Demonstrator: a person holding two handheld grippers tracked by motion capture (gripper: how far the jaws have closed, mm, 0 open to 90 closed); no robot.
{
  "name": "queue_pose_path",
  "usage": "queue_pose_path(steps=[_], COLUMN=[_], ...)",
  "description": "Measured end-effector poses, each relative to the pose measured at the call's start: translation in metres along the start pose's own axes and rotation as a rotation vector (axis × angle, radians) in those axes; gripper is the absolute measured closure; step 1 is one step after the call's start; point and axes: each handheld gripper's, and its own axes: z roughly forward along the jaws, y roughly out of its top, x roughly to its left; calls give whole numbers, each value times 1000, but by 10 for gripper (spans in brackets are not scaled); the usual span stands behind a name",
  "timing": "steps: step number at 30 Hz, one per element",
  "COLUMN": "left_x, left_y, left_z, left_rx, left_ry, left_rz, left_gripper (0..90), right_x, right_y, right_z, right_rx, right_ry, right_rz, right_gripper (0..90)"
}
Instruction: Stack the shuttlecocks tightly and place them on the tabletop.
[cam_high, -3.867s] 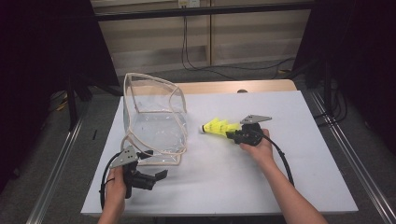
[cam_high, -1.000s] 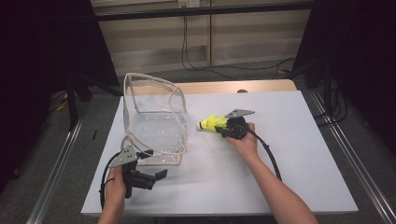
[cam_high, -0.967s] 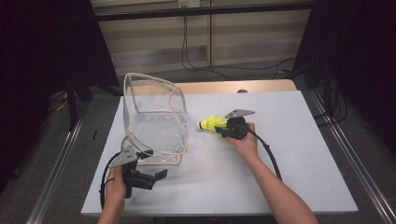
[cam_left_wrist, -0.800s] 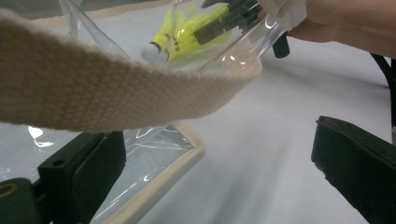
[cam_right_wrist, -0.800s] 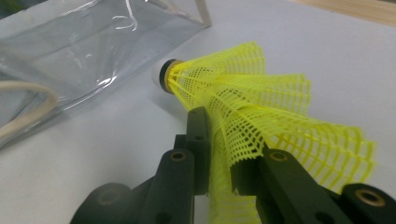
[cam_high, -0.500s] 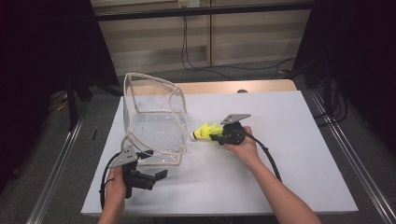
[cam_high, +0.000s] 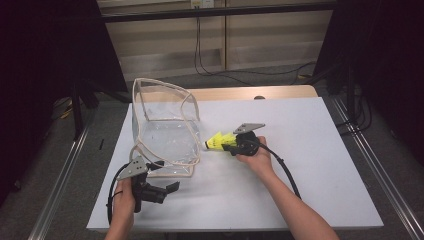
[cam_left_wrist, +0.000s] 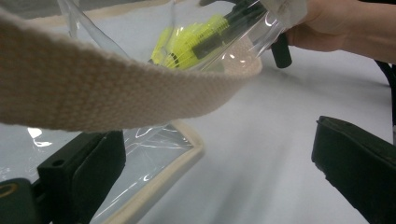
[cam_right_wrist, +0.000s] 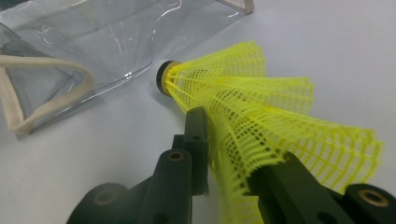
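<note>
A yellow mesh shuttlecock (cam_high: 220, 140) is pinched by its skirt in my right gripper (cam_high: 229, 145), just above the white table (cam_high: 310, 150). Its dark-banded cork tip (cam_right_wrist: 163, 77) points at the clear plastic bag (cam_high: 165, 125), which stands a short way to its left with beige trim round its edges. In the right gripper view both black jaws of my right gripper (cam_right_wrist: 233, 144) squeeze the shuttlecock (cam_right_wrist: 261, 107). My left gripper (cam_high: 167, 191) rests near the bag's front corner. Its jaws stand wide apart with nothing between them (cam_left_wrist: 219, 163), under the bag's beige strap (cam_left_wrist: 93, 88).
The bag (cam_right_wrist: 93, 37) stands on the left half of the table, mouth up. A wooden strip (cam_high: 250, 93) borders the far edge. Metal rails (cam_high: 60, 185) run along both sides, and cables hang behind. Bare tabletop lies to the right of my right hand.
My right gripper has carried the shuttlecock a little left toward the bag and nearer the person. The left gripper and the bag have stayed put.
</note>
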Motion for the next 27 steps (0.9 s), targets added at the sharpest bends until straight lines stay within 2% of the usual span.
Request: queue_pose_path(steps=[4,8,20,23,27], left_x=[0,0,0,0,1], left_y=[0,0,0,0,0], left_z=[0,0,-3,-4,-4], left_rx=[1,-1,-11,-10,-12], left_ry=[-1,1,6,-2,7], left_rz=[2,1,1,-2,-8], left_gripper=[31,31,30,30,30], right_x=[1,0,-4,-4,-2], right_y=[2,3,13,17,23], right_z=[-4,-9,-39,-46,-53], right_rx=[-2,-10,-36,-40,-45], right_ry=[5,13,13,2,0], right_rz=[-1,19,54,43,43], right_gripper=[797,798,798,798,797])
